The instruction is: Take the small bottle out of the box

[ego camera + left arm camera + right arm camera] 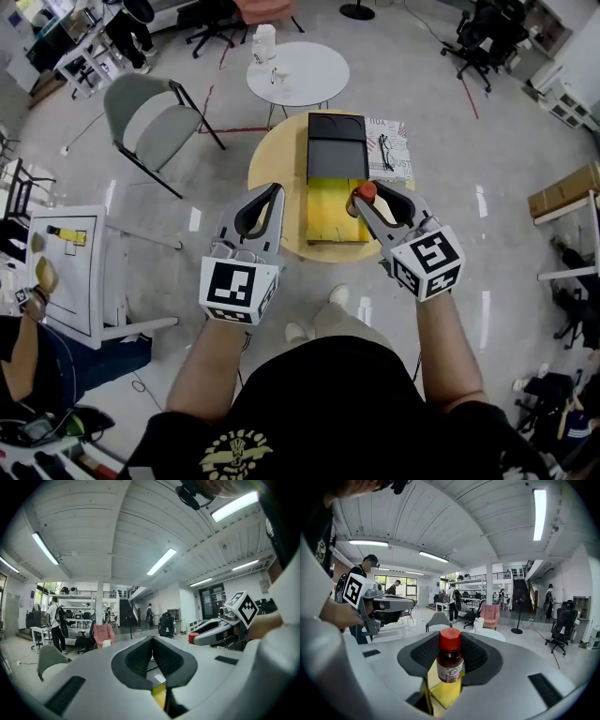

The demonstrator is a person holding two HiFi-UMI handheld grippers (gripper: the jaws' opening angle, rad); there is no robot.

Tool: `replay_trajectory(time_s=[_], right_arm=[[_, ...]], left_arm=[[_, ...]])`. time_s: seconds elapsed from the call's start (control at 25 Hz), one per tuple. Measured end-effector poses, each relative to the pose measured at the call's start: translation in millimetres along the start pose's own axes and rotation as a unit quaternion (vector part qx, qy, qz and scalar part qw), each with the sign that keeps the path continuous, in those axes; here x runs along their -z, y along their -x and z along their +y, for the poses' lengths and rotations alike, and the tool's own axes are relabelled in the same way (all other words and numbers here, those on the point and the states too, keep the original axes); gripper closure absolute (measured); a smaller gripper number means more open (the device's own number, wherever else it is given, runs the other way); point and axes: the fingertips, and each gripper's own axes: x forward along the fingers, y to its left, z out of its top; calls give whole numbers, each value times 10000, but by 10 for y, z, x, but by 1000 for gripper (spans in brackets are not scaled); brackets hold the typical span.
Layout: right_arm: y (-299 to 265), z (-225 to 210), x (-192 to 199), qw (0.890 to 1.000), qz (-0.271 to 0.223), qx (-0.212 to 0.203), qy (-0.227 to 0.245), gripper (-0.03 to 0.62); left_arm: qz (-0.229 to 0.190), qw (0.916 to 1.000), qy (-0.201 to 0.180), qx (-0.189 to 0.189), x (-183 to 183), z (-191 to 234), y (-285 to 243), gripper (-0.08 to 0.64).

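While the right tongs [360, 201] clamp one small round bottle [450, 660], red-capped and dark inside, mid-frame over one flat, yellow-lined box [328, 214] on one round wooden bench [272, 161], the left tongs [152, 643] are closed and empty.

Small bottle [449, 662], in right gripper's [360, 201] matt grey plastic jaws: glossy translucent body, smooth red cap, paper label.
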Motion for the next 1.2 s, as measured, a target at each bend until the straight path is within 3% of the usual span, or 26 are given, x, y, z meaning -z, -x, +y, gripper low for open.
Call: replay_trajectory(time_s=[0.44,1.2], right_arm=[[19,50,-134,9999,-132,8,96,443],[-25,1,-43,10000,-52,-36,51,443]], left_arm=[[-54,10000,-14,-74,-44,60,69,545],[42,9999,29,-98,59,50,46,545]])
